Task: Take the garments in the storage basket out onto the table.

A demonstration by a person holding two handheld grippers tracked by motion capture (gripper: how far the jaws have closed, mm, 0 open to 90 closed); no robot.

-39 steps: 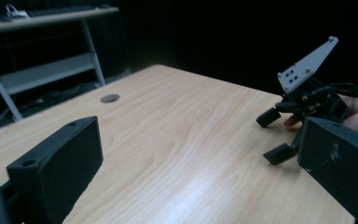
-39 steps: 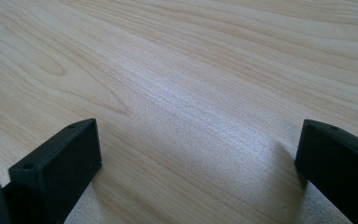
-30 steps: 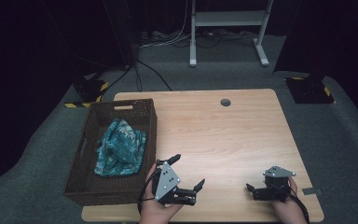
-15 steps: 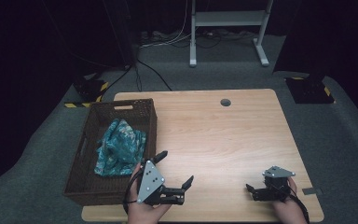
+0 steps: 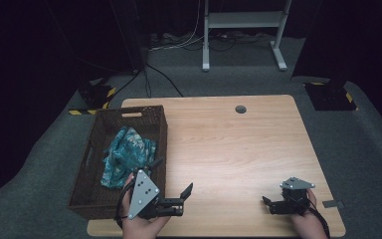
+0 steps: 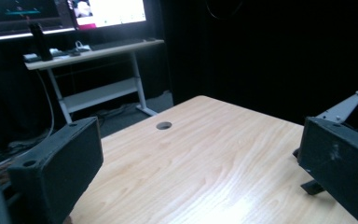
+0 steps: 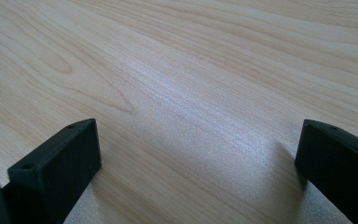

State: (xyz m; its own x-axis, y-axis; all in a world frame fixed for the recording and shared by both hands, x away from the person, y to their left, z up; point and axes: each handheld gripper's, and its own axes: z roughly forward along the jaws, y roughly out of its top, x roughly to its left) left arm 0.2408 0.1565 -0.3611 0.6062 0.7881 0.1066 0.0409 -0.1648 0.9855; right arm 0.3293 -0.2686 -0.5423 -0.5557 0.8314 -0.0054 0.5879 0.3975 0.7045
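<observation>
My left gripper [image 5: 172, 176] is held in a hand at the table's front edge, right beside the near right corner of a dark wicker basket [image 5: 129, 112]. Its jaws are wide open, one tip over the basket's rim. A crumpled teal cloth [image 5: 127, 154] lies inside the basket. In the left gripper view the left gripper [image 6: 200, 150] holds nothing and looks across the bare wooden table [image 6: 205, 158]. My right gripper [image 5: 274, 197] rests low at the front right of the table. In the right gripper view the right gripper [image 7: 198, 149] is open over bare wood.
A round cable hole [image 5: 240, 109] sits near the table's far edge. Beyond the table stand a white desk frame [image 5: 238, 30] and floor cables. The grey plate of the other gripper [image 6: 341, 110] shows at the right of the left gripper view.
My left gripper has moved left along the front edge toward the basket, staying open. The right gripper has not moved.
</observation>
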